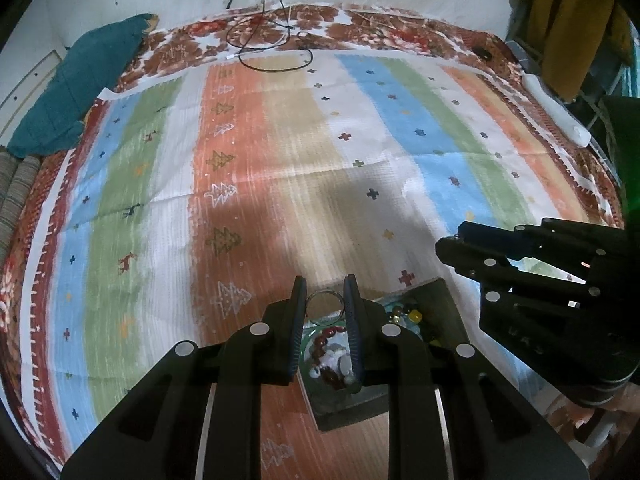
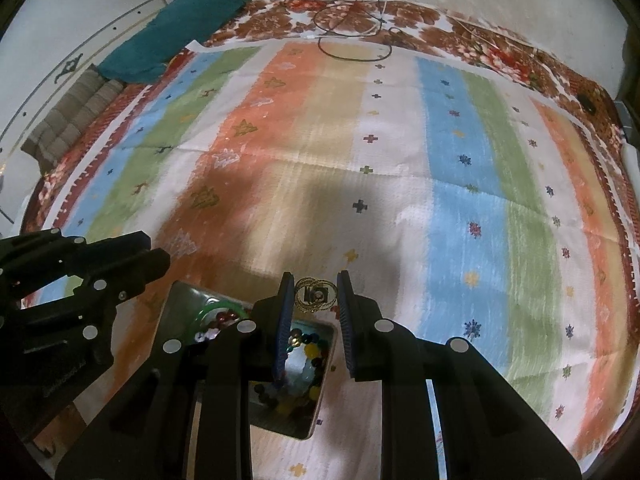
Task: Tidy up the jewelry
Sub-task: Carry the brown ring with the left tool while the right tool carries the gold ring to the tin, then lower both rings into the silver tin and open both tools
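Left gripper (image 1: 325,294): two dark fingers with blue ribbed pads, clamped on a thin silver bangle (image 1: 325,307) held upright between the tips, above the near-centre of the striped mat (image 1: 280,152). Right gripper (image 2: 316,294): same build, fingers set a little apart with a cluster of gold bangles (image 2: 316,294) between the tips; whether the pads press on them cannot be told. The bangles hang just beyond the far edge of the box. Jewelry box (image 2: 320,412): shallow rectangular tray with pale rim, lying on the mat directly below both grippers, divided into compartments. Contents, right-hand compartment: loose beads (image 2: 308,350) in yellow, green, dark and clear colours. Contents, left-hand compartment: a green bangle (image 2: 208,310) and red-brown beaded strands (image 1: 326,338) with white pieces. Surroundings: mat printed with orange, tan, white, blue and green stripes, small crosses and tree motifs, spread over a red floral cloth (image 1: 320,20); teal cushion (image 1: 80,84) at far left; black cables (image 1: 272,44) looped at the far edge; white cylindrical object (image 1: 560,112) at far right.
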Motion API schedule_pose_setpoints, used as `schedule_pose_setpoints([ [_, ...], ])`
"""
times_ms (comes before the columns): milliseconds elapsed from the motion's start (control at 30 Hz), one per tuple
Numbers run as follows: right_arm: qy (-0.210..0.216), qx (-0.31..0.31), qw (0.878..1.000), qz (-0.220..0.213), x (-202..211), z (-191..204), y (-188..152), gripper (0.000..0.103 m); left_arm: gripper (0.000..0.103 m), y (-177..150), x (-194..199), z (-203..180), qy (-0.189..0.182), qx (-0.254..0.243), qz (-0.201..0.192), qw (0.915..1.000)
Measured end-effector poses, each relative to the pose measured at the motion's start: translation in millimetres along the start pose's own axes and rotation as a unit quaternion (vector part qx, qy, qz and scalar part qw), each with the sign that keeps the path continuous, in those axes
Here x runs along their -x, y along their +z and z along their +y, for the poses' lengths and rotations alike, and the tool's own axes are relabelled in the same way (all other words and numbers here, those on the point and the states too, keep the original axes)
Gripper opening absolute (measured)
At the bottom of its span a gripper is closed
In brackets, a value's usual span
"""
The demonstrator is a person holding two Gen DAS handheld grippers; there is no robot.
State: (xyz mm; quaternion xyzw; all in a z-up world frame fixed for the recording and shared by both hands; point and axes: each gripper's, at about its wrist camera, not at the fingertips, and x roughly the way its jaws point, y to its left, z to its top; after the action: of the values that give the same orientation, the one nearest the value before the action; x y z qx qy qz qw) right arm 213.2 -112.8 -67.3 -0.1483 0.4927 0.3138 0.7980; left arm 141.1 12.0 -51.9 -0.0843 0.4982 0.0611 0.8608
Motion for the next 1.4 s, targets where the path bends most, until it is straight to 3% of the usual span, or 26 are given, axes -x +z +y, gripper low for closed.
schedule_pose_setpoints([
  [433, 0.019, 0.0, 1.0, -0.018, 20, 7, -17, 0.022, 0.019, -22, 28, -8, -0.009, -0.01, -0.028, 0.9995],
  [933, 0.035, 0.004, 0.999, -0.011, 23, 15, -27, 0.024, 0.019, -28, 29, -9, -0.012, -0.002, -0.02, 0.9997],
  [1033, 0.033, 0.002, 0.999, -0.011, 25, 13, -29, 0.033, 0.022, -28, 31, -6, -0.013, 0.004, -0.021, 0.9997],
  [1400, 0.03, -0.007, 0.999, -0.039, 52, 9, -47, 0.045, 0.034, -46, 49, 1, -0.025, 0.019, -0.034, 0.9989],
])
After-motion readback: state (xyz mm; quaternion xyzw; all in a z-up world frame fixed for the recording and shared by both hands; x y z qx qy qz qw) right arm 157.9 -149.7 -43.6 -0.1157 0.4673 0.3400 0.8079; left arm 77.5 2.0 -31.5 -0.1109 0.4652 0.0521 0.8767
